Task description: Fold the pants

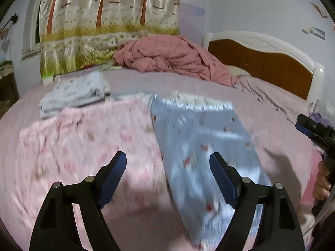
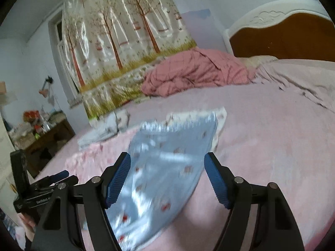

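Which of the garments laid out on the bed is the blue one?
The light blue pants with small red prints, lying between the two open claws. The pink garment lies beside them, and the folded white one lies farther back.

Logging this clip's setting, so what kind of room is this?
A bedroom, most likely: a bed with a carved headboard, a bunched pink quilt, and clothes laid out, including blue pants.

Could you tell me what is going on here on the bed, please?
A person is holding a two-finger gripper in each hand over light blue patterned pants lying flat on the bed, beside a pink garment. The left gripper and the right gripper are both open and hold nothing. The folding has not visibly begun.
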The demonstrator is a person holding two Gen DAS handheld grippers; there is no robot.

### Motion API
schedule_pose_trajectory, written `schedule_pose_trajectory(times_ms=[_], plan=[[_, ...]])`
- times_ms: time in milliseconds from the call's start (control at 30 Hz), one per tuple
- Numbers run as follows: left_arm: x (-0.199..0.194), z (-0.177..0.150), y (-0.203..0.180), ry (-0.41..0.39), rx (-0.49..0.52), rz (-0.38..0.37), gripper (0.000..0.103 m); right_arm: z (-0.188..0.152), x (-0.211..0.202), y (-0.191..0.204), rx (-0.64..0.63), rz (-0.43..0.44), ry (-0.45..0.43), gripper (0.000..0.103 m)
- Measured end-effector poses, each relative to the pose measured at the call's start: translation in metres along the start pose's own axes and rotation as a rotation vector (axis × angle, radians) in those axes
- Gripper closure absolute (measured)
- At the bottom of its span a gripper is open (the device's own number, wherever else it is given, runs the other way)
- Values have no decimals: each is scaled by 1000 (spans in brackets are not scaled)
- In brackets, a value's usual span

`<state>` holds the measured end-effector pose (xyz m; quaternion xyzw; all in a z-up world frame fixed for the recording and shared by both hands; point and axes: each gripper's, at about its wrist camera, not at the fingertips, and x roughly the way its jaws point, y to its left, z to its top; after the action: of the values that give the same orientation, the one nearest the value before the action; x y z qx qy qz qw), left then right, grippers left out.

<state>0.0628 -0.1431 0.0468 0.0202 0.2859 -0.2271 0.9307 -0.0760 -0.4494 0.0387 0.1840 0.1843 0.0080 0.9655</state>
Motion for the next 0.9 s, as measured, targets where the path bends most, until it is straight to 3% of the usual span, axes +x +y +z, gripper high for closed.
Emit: schedule_pose_trajectory(times_ms=[100,233,267,333,367,500,600,667,733,800,900], plan=[[18,31,-4,-26,34,65,22,32,15,-26,21,131,-7,29],[58,63,-27,1,61,22,25,68,52,-65,48,207,23,29],[71,69,-35,12,67,5,32,76,65,-75,59,211,41,29],[105,83,-60,72,105,-37,68,89,91,-94,88,212,65,31],[121,88,-72,98,120,-59,72,94,103,-103,111,215,73,35],[190,108,-115,210,142,-130,78,109,167,-143,237,244,148,47],[239,116,-140,305,138,-169,79,113,214,-164,250,228,194,48],[267,117,-151,354,130,-172,81,111,241,-178,252,212,203,50],[294,116,-160,385,126,-149,82,100,268,-198,316,250,248,54],[315,111,-162,409,109,-133,83,88,281,-209,379,302,293,55],[337,101,-152,463,34,-130,86,84,289,-205,362,320,326,59]])
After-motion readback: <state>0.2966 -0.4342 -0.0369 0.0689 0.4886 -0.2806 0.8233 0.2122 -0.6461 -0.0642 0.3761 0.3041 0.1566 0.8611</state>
